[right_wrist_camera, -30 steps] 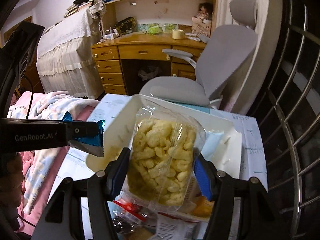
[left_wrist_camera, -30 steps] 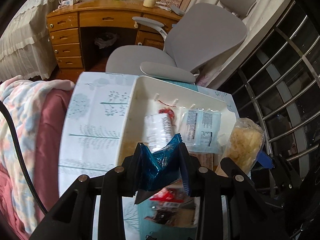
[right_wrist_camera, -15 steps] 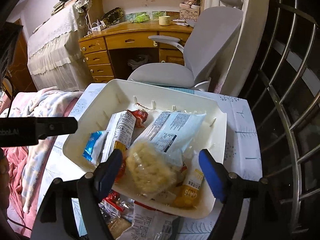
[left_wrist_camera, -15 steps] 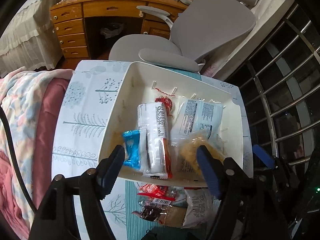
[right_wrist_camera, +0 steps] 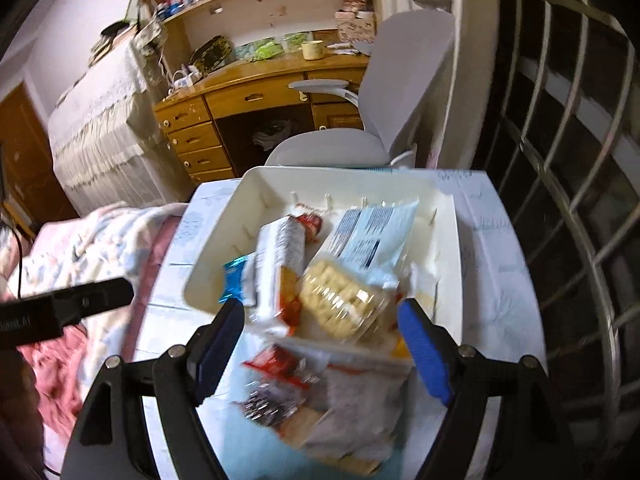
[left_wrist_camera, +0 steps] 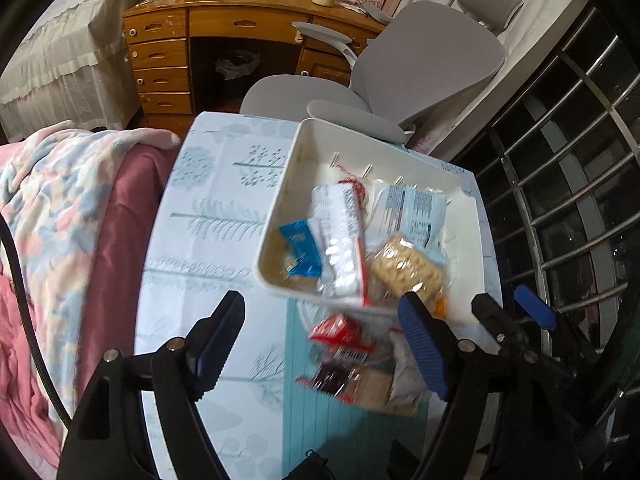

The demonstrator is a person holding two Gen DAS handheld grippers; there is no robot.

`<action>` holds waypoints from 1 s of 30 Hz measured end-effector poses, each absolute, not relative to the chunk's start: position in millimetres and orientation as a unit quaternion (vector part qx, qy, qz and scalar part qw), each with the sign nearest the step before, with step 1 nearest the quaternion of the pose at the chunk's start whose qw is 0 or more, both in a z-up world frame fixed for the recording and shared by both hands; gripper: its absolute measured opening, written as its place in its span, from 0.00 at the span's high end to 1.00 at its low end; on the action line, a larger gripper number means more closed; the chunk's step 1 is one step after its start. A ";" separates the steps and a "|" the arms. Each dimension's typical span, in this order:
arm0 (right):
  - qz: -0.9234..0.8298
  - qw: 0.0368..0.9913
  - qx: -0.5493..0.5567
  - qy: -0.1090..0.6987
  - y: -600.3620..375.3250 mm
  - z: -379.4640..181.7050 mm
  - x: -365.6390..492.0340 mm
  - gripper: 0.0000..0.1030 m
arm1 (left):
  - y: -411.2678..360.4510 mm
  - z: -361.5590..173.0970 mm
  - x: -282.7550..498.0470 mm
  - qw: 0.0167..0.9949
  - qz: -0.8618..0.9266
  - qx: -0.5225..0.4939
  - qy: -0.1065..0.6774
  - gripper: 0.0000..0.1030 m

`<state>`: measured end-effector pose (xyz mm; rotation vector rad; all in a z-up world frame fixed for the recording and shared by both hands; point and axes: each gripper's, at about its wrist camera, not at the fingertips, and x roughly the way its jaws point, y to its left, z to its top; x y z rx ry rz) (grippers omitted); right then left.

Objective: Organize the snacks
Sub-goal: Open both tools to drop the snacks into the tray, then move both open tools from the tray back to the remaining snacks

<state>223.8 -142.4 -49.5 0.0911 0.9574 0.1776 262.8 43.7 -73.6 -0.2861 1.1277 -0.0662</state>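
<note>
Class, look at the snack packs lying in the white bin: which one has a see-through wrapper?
The pack of pale yellow puffs at the bin's near edge. Its contents show through, whereas the blue pack and the printed white packs beside it hide theirs.

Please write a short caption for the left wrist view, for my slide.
Open left tool, still widening, hovers empty over loose snacks beside the white bin holding packets.

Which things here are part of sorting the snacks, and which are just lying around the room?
Part of the job:
- white bin
- blue packet inside it
- clear bag of puffs inside it
- loose snacks on the table in front of the bin

Just lying about:
- grey chair
- wooden desk
- blanket
</note>
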 end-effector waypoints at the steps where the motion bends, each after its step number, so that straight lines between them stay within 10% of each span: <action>1: 0.084 0.882 0.053 0.461 -141.1 -48.2 217.1 0.22 | 47.8 -71.4 254.9 0.836 -0.032 -0.134 0.531 0.24; 30: 0.037 0.851 0.147 0.503 -153.8 -82.1 81.0 0.22 | 46.8 -82.1 121.9 0.822 -0.085 -0.063 0.559 0.24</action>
